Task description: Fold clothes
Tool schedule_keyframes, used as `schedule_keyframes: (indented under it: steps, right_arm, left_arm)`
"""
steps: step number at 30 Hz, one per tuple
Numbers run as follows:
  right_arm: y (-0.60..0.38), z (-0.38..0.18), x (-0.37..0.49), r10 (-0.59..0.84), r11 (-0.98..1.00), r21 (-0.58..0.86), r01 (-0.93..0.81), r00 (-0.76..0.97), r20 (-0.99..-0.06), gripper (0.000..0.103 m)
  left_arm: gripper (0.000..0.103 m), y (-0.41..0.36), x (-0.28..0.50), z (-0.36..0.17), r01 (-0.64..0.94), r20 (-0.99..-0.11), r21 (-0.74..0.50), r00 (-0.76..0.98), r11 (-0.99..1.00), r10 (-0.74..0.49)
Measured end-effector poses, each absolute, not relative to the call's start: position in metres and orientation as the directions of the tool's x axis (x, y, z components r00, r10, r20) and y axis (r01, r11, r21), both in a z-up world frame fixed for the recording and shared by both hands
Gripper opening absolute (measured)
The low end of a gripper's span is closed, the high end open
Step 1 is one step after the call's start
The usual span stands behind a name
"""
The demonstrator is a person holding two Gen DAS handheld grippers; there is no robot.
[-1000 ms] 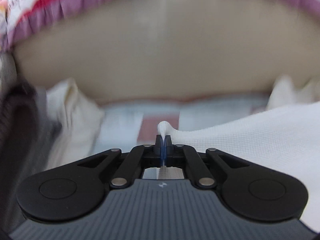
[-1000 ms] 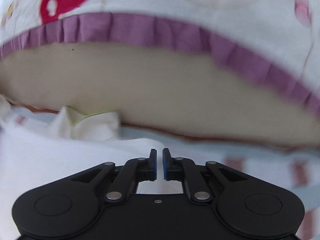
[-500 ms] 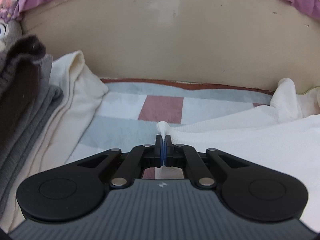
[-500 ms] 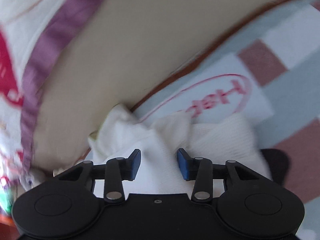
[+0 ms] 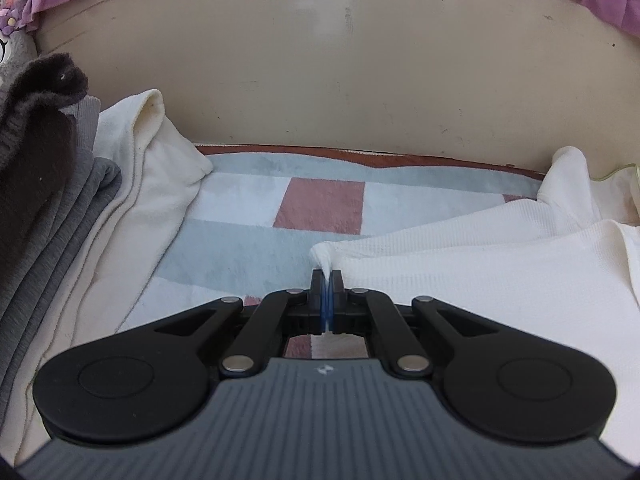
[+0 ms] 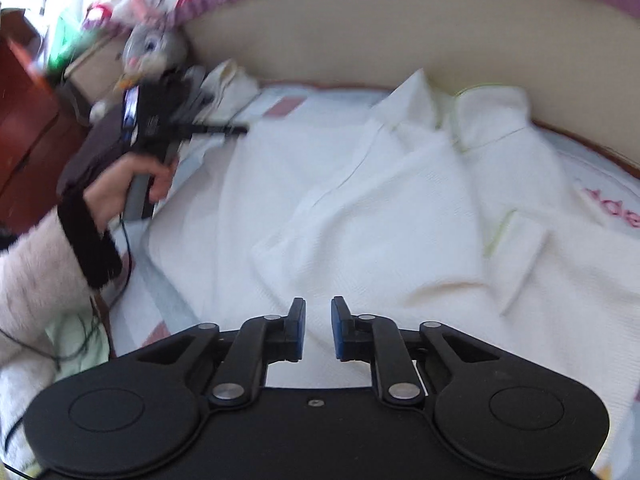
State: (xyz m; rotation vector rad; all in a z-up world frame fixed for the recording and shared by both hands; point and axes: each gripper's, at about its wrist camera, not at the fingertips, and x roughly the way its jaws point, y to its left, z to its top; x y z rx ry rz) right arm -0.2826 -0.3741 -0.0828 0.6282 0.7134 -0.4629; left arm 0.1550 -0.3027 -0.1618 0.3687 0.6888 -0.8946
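Your left gripper (image 5: 327, 286) pinches the white garment (image 5: 480, 276) corner, right gripper (image 6: 318, 326) slightly spread, closing, empty over cloth: pull sideways now and the unpinned side likely bunches.

The right gripper (image 6: 318, 330) has swung over the white garment (image 6: 360, 200), jaws just closing slightly.

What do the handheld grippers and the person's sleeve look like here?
Both grippers, left gripper and right gripper, have black linkage fingers with silver rivets and blue pads. The left's body is ribbed grey. The sleeve is fluffy pale pink with a dark cuff.
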Motion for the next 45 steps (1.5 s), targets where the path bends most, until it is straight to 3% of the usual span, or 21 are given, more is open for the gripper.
schedule_keyframes:
  steps: [2,6,8,10,12,18,22,26,29,30,32,33,38,43,45]
  right_arm:
    - [-0.375,-0.075,-0.282,-0.228,0.759,0.282,0.587,0.644,-0.73,0.031]
    - [-0.357,-0.079,-0.256,-0.31,0.881,-0.058,0.47,0.48,-0.821,0.032]
    - [-0.354,-0.087,-0.245,-0.302,0.917,-0.136,0.375,0.43,-0.851,0.034]
    - [-0.355,-0.096,-0.24,-0.311,0.926,-0.183,0.33,0.396,-0.864,0.054]
    - [-0.355,-0.105,-0.237,-0.332,0.924,-0.224,0.309,0.361,-0.871,0.054]
    - [-0.357,-0.097,-0.243,-0.298,0.91,-0.125,0.396,0.414,-0.86,0.054]
    - [-0.347,-0.11,-0.246,-0.349,0.901,-0.203,0.384,0.362,-0.865,0.053]
    - [-0.333,-0.112,-0.248,-0.429,0.87,-0.275,0.409,0.355,-0.831,0.049]
    - [-0.327,-0.113,-0.247,-0.411,0.881,-0.263,0.395,0.359,-0.838,0.039]
    - [-0.329,-0.118,-0.245,-0.395,0.888,-0.257,0.382,0.347,-0.851,0.028]
    - [-0.335,-0.12,-0.243,-0.374,0.89,-0.224,0.396,0.356,-0.856,0.016]
    - [-0.338,-0.117,-0.244,-0.358,0.89,-0.192,0.413,0.373,-0.856,0.003]
    - [-0.344,-0.077,-0.277,-0.396,0.821,-0.065,0.568,0.484,-0.78,0.002]
    - [-0.367,-0.069,-0.322,-0.51,0.671,-0.018,0.741,0.444,-0.737,0.002]
    - [-0.373,-0.07,-0.33,-0.526,0.633,0.02,0.774,0.449,-0.722,0.002]
  left_arm:
    - [0.001,-0.302,0.157,-0.162,0.81,-0.687,0.001,0.427,0.587,-0.588]
    - [0.001,-0.302,0.159,-0.163,0.807,-0.692,-0.016,0.417,0.59,-0.589]
    - [0.001,-0.302,0.159,-0.164,0.807,-0.694,-0.018,0.416,0.591,-0.588]
    - [0.001,-0.301,0.159,-0.163,0.808,-0.695,-0.012,0.417,0.589,-0.586]
    - [0.001,-0.301,0.159,-0.164,0.809,-0.696,-0.009,0.418,0.588,-0.585]
    - [0.001,-0.302,0.159,-0.166,0.807,-0.699,-0.015,0.414,0.59,-0.584]
    - [0.001,-0.304,0.158,-0.169,0.807,-0.701,-0.008,0.417,0.591,-0.579]
    - [0.001,-0.304,0.156,-0.17,0.808,-0.702,0.006,0.422,0.589,-0.573]
    - [0.001,-0.304,0.157,-0.169,0.807,-0.704,0.001,0.419,0.59,-0.573]
    - [0.001,-0.304,0.157,-0.17,0.808,-0.705,0.003,0.42,0.59,-0.572]
    - [0.001,-0.305,0.157,-0.17,0.808,-0.705,0.008,0.422,0.589,-0.57]
    - [0.001,-0.305,0.156,-0.17,0.808,-0.705,0.011,0.423,0.589,-0.569]
    - [0.001,-0.303,0.156,-0.17,0.81,-0.711,0.013,0.421,0.587,-0.564]
    - [0.003,-0.305,0.153,-0.156,0.795,-0.743,0.048,0.433,0.605,-0.51]
    - [0.01,-0.303,0.147,-0.134,0.791,-0.736,0.038,0.436,0.611,-0.518]
